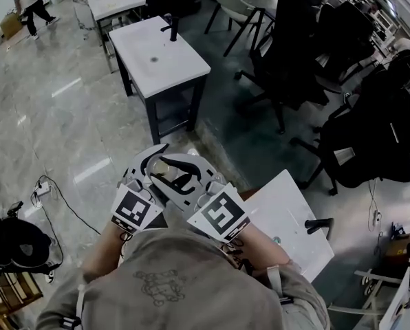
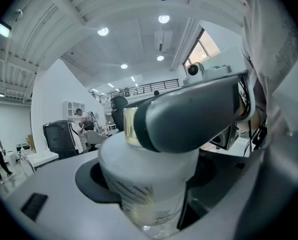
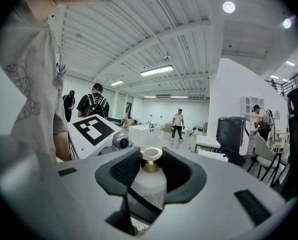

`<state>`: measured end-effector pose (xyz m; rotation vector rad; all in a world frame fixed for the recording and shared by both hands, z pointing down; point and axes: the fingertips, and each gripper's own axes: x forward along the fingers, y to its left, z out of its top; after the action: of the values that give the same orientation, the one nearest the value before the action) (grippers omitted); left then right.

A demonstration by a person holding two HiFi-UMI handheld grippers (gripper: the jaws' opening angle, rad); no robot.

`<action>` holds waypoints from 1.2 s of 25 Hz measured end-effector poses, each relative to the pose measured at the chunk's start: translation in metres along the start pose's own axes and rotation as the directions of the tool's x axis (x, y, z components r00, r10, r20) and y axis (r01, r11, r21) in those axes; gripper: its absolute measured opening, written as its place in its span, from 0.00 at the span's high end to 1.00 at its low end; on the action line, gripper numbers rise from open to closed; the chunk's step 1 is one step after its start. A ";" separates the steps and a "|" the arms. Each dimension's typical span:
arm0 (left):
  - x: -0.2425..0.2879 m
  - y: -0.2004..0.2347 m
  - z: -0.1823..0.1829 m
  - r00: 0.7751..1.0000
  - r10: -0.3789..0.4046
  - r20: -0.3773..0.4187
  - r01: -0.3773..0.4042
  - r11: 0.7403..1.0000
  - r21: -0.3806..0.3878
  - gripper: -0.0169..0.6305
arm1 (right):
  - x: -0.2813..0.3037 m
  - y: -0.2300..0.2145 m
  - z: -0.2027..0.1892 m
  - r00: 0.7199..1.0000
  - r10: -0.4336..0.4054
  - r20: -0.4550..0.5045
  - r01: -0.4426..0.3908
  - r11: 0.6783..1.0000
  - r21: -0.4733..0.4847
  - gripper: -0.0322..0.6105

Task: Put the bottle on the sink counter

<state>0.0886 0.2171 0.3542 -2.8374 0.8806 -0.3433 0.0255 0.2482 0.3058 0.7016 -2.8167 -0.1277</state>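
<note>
Left gripper is clamped on the bottle body. Right gripper jaws are tight on its gold neck. Both are bunched together near the person's chest, so the bottle's up in the air. White sink counter with black tap stands far ahead, well apart. Second counter is near right

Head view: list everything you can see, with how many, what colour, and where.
bottle: one, whitish with gold neck, held in front of the person
sink counter: one, white top, dark legs, centre ahead
faucet: one, black, on that counter's far edge
second counter: one, white, lower right
office chairs: several, black, right side
small table: one, white, top
person: one, top left, walking
left gripper: one, grey, shut on bottle's body
right gripper: one, grey, shut on bottle's neck
</note>
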 end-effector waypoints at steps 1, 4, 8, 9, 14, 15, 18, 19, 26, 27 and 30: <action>0.003 0.008 -0.002 1.000 -0.004 0.001 0.004 1.000 -0.002 0.45 | 0.007 -0.006 0.000 1.000 0.001 -0.003 -0.001 1.000 0.003 0.73; 0.012 0.035 -0.008 1.000 -0.010 0.007 0.010 1.000 -0.006 0.45 | 0.028 -0.027 -0.001 1.000 0.001 -0.013 -0.001 1.000 0.006 0.73; 0.026 0.073 -0.021 1.000 -0.023 0.004 0.023 1.000 -0.021 0.45 | 0.061 -0.057 -0.005 0.999 -0.004 -0.033 0.005 1.000 0.023 0.73; 0.030 0.084 -0.024 1.000 -0.027 0.003 0.027 0.999 -0.023 0.45 | 0.070 -0.065 -0.006 0.999 -0.006 -0.038 0.007 1.000 0.028 0.73; 0.046 0.139 -0.038 0.999 -0.048 0.002 0.048 0.998 -0.040 0.45 | 0.115 -0.106 -0.007 0.998 -0.019 -0.062 0.022 0.998 0.052 0.73; 0.049 0.150 -0.039 0.999 -0.053 0.005 0.053 0.998 -0.044 0.45 | 0.124 -0.113 -0.006 0.998 -0.021 -0.066 0.025 0.998 0.057 0.73; 0.057 0.181 -0.044 0.998 -0.069 0.011 0.070 0.997 -0.043 0.45 | 0.150 -0.136 -0.004 0.996 -0.030 -0.078 0.035 0.997 0.066 0.73; 0.060 0.193 -0.046 0.997 -0.075 0.013 0.076 0.996 -0.038 0.45 | 0.159 -0.145 -0.003 0.996 -0.034 -0.083 0.039 0.997 0.068 0.73; 0.089 0.276 -0.069 0.992 -0.119 0.033 0.120 0.993 -0.014 0.45 | 0.227 -0.210 -0.010 0.990 -0.071 -0.119 0.082 0.993 0.085 0.73; 0.094 0.284 -0.071 0.992 -0.124 0.036 0.124 0.992 -0.019 0.45 | 0.234 -0.217 -0.011 0.990 -0.078 -0.120 0.089 0.992 0.094 0.73; 0.107 0.309 -0.081 0.989 -0.144 0.037 0.145 0.989 -0.020 0.45 | 0.253 -0.241 -0.017 0.987 -0.096 -0.125 0.110 0.987 0.114 0.73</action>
<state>-0.0130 -0.1024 0.3854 -2.9257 0.6780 -0.3004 -0.0789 -0.0838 0.3401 0.8526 -2.6916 0.0652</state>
